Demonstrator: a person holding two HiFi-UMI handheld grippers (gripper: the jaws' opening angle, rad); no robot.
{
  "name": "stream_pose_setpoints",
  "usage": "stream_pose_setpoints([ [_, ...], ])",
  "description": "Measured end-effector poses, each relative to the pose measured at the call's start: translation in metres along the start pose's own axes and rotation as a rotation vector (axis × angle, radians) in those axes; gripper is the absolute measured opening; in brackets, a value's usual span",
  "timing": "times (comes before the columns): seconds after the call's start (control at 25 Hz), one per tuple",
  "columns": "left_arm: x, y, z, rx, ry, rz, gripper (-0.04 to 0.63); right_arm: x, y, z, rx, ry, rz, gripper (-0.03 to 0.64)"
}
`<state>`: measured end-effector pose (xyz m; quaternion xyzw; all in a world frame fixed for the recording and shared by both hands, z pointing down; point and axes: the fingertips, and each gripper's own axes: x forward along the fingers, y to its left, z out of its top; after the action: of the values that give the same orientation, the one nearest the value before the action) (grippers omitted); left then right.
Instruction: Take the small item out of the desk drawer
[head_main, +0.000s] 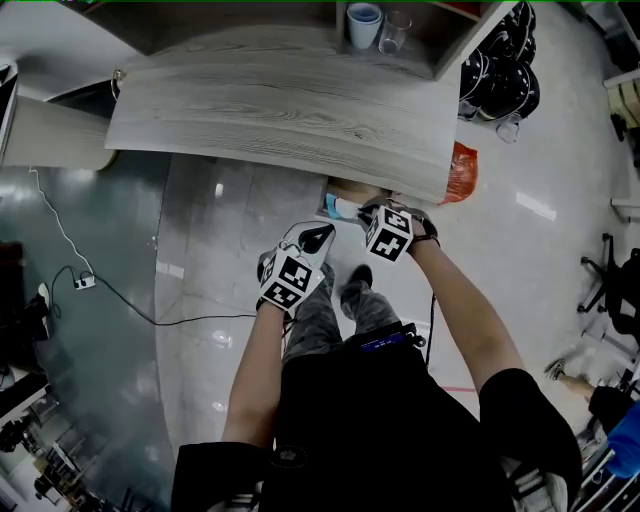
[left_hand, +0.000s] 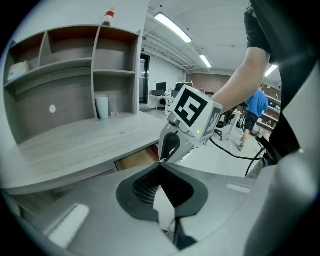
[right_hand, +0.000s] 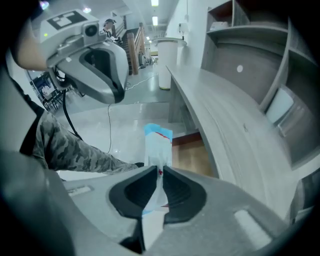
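A small white packet (head_main: 340, 207) with blue and red print hangs just in front of the open drawer (head_main: 356, 191) under the grey wooden desk (head_main: 280, 110). My right gripper (head_main: 358, 211) is shut on it. In the right gripper view the packet (right_hand: 158, 142) sticks up from between the pads of the right gripper (right_hand: 161, 172), above the drawer's wooden bottom (right_hand: 194, 155). My left gripper (head_main: 318, 238) hovers close beside it on the left, jaws together with nothing in them. The left gripper view shows its own tips (left_hand: 161, 167) meeting, with the right gripper (left_hand: 170, 149) right ahead of them.
A blue cup (head_main: 364, 25) and a glass (head_main: 393, 32) stand in the desk's shelf unit. An orange bag (head_main: 462, 170) lies right of the drawer. A cable and power strip (head_main: 85, 282) run over the shiny floor at left. My legs (head_main: 320, 320) are below the grippers.
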<state>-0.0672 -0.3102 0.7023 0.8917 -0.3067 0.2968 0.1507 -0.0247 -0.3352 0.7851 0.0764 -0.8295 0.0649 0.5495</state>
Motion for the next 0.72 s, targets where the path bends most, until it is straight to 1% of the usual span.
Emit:
stream_pose_setpoints([
  [0.24,-0.013,-0.001,0.021,0.015,-0.011,0.007,0.002,-0.038,0.005,0.007,0.03,-0.046,-0.017,0.04],
  [0.44,-0.021,-0.003,0.036,0.025,-0.022,0.014,0.002,-0.073,0.003,0.013,0.057,-0.093,-0.05,0.04],
  [0.6,-0.028,-0.005,0.047,0.015,-0.04,0.017,0.002,-0.1,0.002,0.016,0.1,-0.138,-0.084,0.04],
  [0.72,-0.032,-0.008,0.056,0.025,-0.049,0.019,0.002,-0.12,0.001,0.017,0.141,-0.179,-0.109,0.04],
])
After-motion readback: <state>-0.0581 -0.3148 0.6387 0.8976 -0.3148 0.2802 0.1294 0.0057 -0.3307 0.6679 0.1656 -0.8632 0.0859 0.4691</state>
